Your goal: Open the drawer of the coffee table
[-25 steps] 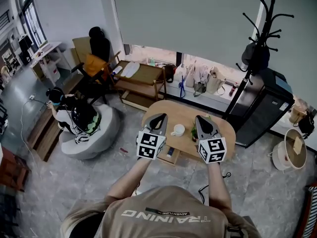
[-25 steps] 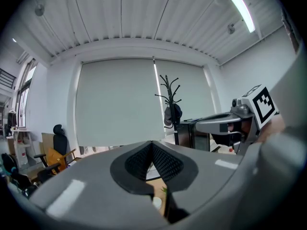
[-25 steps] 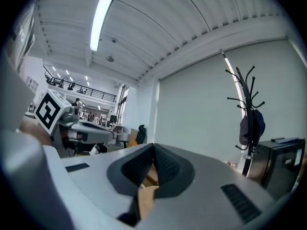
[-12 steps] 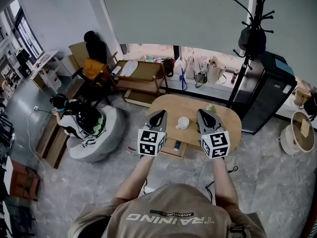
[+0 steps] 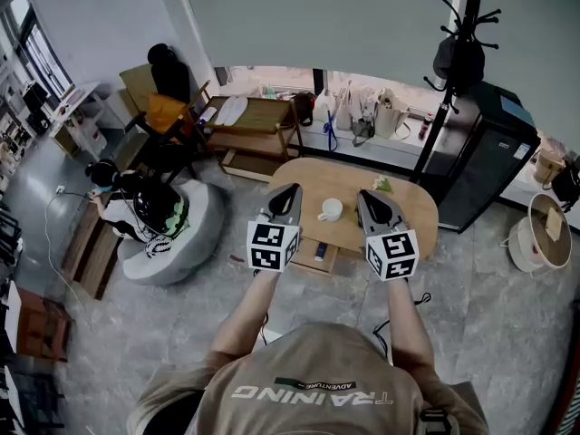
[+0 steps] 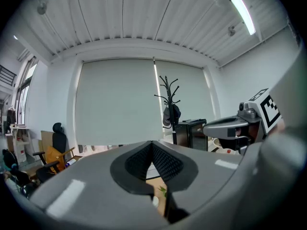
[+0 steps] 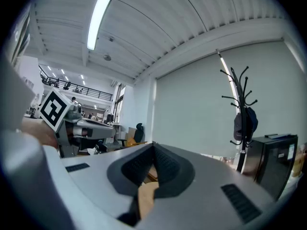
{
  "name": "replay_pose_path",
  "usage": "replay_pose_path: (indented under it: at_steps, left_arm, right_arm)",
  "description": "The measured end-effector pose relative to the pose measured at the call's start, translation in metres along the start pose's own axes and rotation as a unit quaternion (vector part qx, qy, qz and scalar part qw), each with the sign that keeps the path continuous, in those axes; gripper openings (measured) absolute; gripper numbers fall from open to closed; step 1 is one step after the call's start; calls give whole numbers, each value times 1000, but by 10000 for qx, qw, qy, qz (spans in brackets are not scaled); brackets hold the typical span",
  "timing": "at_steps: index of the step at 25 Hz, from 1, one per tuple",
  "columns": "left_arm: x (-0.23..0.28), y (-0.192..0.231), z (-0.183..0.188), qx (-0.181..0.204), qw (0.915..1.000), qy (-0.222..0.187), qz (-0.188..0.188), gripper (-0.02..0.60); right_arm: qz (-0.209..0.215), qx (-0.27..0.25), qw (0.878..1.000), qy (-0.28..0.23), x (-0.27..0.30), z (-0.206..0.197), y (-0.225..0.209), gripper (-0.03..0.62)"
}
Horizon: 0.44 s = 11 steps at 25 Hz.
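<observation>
Left gripper (image 5: 290, 190) and right gripper (image 5: 368, 198) are both closed and empty, level, side by side: carry pose. Coffee table (image 5: 403, 220) sits below and ahead; drawer (image 5: 331, 257) between them looks pulled out, unsure.

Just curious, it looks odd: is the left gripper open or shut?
Shut. The left gripper shows its ribbed pads meeting at the tips, nothing between them.

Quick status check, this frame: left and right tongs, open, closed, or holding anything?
Left tongs: closed, tips together, holding nothing.
Right tongs: closed, tips together, holding nothing.
</observation>
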<state>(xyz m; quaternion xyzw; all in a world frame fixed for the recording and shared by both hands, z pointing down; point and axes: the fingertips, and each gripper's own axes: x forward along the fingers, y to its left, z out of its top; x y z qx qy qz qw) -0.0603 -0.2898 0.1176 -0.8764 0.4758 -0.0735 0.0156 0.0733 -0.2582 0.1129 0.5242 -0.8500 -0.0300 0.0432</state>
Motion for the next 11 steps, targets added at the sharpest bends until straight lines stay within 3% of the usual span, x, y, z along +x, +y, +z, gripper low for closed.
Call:
replay_pose_path:
  at_steps: [11]
  left_arm:
    - [-9,-18,-8,-59,9999,79,-66,6]
  right_arm:
    - [54,39,10000,44,-10,-4,-2,5]
